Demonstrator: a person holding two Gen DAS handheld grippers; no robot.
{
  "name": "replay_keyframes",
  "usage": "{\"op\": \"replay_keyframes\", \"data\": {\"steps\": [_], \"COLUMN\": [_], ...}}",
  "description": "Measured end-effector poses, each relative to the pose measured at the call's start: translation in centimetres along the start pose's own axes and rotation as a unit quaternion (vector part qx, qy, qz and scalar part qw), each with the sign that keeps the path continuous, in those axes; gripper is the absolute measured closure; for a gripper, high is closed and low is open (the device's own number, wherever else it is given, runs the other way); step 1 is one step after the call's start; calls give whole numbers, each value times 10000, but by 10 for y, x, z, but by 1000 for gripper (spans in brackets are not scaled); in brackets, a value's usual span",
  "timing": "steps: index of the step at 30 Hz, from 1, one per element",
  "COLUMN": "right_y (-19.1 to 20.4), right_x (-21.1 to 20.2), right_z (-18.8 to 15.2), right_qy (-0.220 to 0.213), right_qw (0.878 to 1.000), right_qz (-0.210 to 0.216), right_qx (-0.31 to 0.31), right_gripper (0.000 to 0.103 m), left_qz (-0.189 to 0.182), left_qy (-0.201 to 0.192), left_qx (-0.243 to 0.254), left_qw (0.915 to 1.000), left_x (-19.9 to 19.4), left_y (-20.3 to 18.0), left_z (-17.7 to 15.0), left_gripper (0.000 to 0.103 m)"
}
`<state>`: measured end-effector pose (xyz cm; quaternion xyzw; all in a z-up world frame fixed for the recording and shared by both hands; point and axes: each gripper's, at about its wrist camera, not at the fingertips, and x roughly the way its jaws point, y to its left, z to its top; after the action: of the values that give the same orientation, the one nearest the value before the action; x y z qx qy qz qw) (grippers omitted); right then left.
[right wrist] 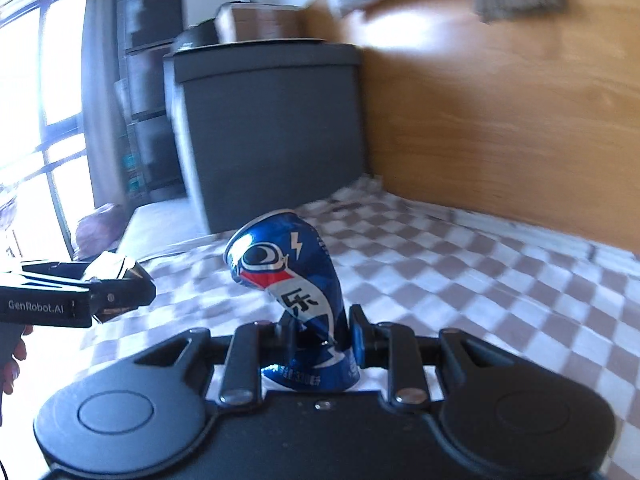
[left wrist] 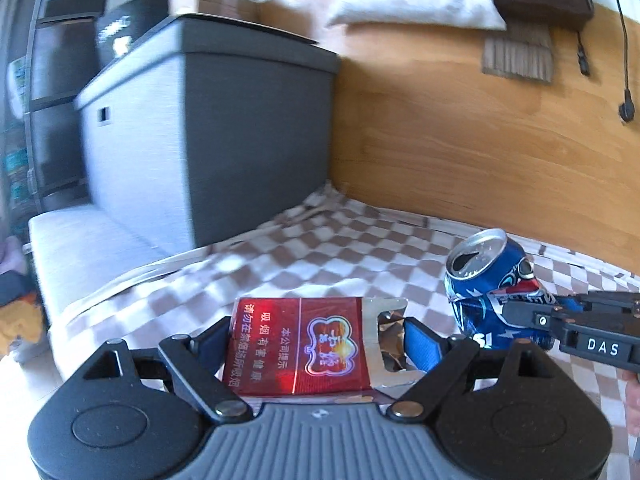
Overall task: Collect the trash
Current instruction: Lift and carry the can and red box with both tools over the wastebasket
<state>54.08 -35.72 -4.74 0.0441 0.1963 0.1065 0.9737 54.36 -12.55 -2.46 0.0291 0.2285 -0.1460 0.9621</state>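
Observation:
My left gripper is shut on a red cigarette pack with its silver foil end torn open, held above the checkered bedsheet. My right gripper is shut on a crushed blue Pepsi can, its bent top pointing away. In the left wrist view the can and the right gripper show at the right. In the right wrist view the left gripper shows at the left with the foil end of the pack sticking up.
A grey fabric storage box stands ahead at the bed's far corner, with a cardboard box on its lid. A wooden headboard runs along the right. A window is at the left.

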Motion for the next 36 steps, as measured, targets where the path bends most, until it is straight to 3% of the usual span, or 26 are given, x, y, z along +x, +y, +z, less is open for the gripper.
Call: {"op": "replay_keyframes", "data": {"steps": [7, 20, 36], "right_y": [62, 159, 232], "right_x": [-8, -24, -58], "right_z": [-2, -25, -62], "right_qy": [-36, 542, 1195], "right_qw": [9971, 9873, 9840], "right_qz": [505, 1181, 1119], "right_qx": [-565, -914, -705], "right_gripper": [76, 76, 76], "left_qz": [260, 540, 894], "left_qy": [-44, 197, 324], "left_qx": [-205, -861, -1448], "left_qw": [9994, 9946, 9849], "left_x": [-55, -120, -186], "left_y": [43, 101, 140], "left_z": [-16, -75, -140], "left_gripper": [15, 15, 15]}}
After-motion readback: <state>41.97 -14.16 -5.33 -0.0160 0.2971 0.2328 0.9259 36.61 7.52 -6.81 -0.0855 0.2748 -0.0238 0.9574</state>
